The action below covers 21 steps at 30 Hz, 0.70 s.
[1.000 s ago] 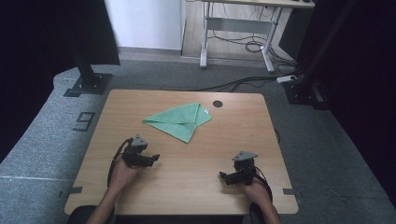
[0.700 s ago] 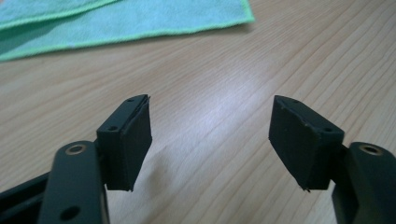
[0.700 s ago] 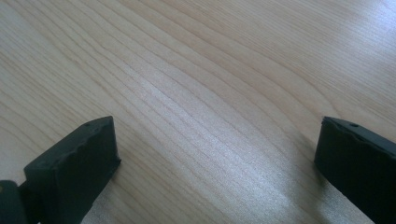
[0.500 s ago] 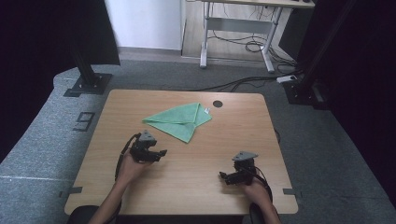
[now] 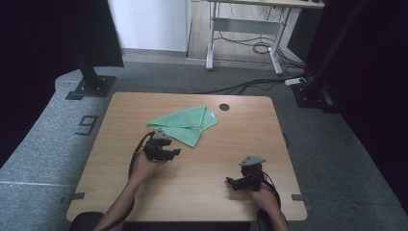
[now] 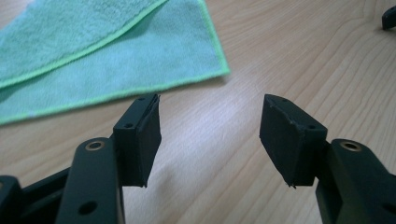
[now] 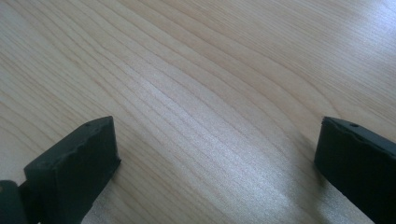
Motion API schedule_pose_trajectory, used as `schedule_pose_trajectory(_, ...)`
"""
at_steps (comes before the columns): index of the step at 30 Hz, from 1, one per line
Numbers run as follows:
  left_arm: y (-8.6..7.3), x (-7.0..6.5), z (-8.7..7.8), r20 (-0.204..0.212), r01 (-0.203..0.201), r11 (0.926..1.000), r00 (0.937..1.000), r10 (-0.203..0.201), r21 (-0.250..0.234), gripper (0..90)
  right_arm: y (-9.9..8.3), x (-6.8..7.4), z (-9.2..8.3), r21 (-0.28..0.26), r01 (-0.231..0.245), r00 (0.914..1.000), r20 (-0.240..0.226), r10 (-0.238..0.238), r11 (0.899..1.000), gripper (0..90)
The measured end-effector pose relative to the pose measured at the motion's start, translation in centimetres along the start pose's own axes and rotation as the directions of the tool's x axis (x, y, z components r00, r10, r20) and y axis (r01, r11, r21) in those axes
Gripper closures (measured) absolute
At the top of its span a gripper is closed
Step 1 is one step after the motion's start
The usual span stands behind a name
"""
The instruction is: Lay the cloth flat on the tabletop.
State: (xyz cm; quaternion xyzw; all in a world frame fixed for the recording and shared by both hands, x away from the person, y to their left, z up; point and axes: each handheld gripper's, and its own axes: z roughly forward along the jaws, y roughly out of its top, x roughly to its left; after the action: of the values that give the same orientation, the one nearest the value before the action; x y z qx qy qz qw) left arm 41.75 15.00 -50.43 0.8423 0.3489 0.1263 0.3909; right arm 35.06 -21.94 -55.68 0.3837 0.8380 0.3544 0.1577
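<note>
- The right claw rests low on the wooden surface at its near right, jaws wide apart with bare wood between them.
- The left claw sits farther in at the left, jaws apart and just now narrowing, nothing between them.
- The green cloth lies folded flat just beyond the left claw, near the surface's middle, untouched.
</note>
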Motion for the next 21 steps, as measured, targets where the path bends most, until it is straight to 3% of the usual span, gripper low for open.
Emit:
schedule_pose_trajectory(14, 2.1, -0.5, 2.1, 0.023, -0.015, 0.9999, 0.9996, 0.015, -0.005, 44.4, 0.0, 0.0, 0.0, 0.000, 0.000, 1.0000, 0.000, 0.000, 1.000, 0.0)
schedule_pose_trajectory(21, 3.1, -0.8, 3.4, 0.039, -0.026, 0.9996, 0.9989, 0.026, -0.003, 52.3, 0.0, 0.0, 0.0, 0.000, 0.000, 1.0000, 0.000, 0.000, 1.000, 0.0)
